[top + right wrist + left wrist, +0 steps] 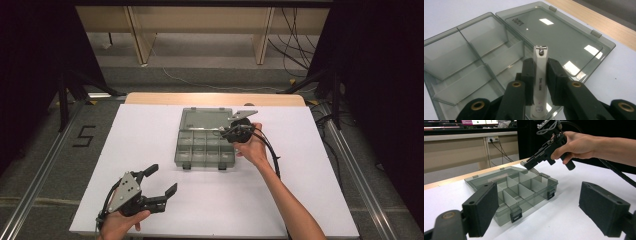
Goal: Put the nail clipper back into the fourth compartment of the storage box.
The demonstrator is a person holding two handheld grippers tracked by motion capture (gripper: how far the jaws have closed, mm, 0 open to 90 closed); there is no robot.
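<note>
Below my right claw (540, 75) I see the white table sheet (150, 135); on it the smoky-grey clear plastic compartment box (205, 150) lies open, its flat lid (564, 37) folded back beyond my jaws; my left claw (159, 185) hangs well off to the near side of the box with jaws spread wide and nothing between them; my right claw is clamped on the slim white nail clipper with a steel tip (540, 72), which sticks out past the pads, above the box's divided cells.
</note>
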